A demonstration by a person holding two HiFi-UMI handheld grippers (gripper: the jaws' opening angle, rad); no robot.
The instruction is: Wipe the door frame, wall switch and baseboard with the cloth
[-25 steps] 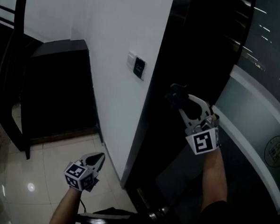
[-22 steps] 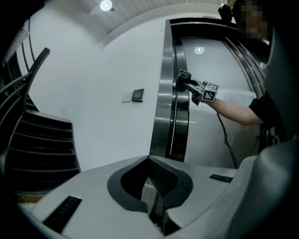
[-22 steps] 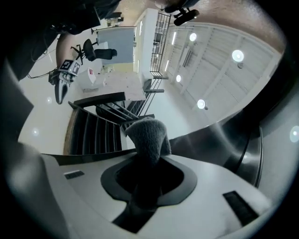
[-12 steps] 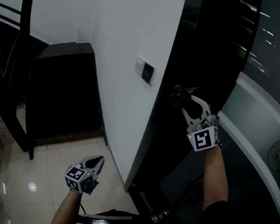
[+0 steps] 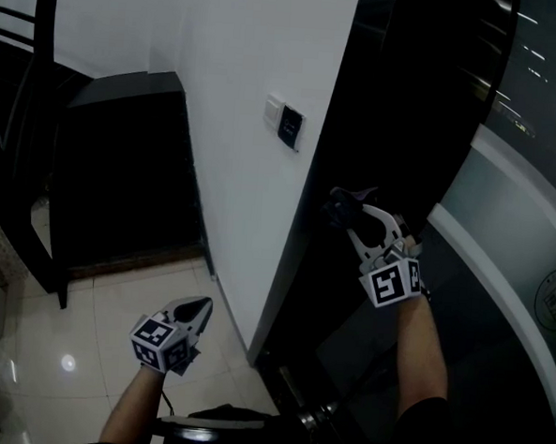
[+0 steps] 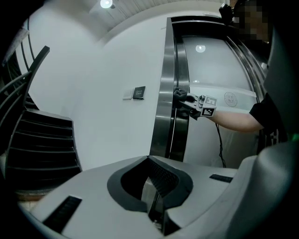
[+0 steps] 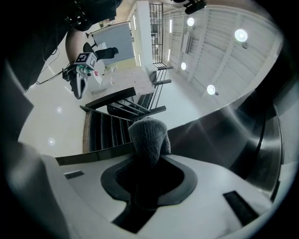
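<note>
Cloth [image 7: 148, 134] sat clamped in your right gripper [image 5: 349, 209], its bunched end against the dark door frame [image 5: 359, 127]. The switch [image 5: 289, 126] was on the white wall [image 5: 239, 92], up and left of it. Your left gripper [image 5: 193, 307] hung low over the tiled floor [image 5: 74, 335], jaws together on nothing. A dark cabinet [image 5: 121, 169] stood further left.

The pale tiled floor [image 5: 93, 327] at near left lies open, and the left gripper [image 5: 198, 307] hangs over it with free room on every side. Farther left, a dark cabinet [image 5: 121, 169] and a black chair [image 5: 19, 154] close that side off. The white wall [image 5: 240, 73] blocks the middle, with the wall switch [image 5: 289, 126] set on its face. Just right of it, the dark door frame [image 5: 379, 101] bars the right gripper [image 5: 349, 213], whose cloth [image 5: 338, 209] is against the metal.
</note>
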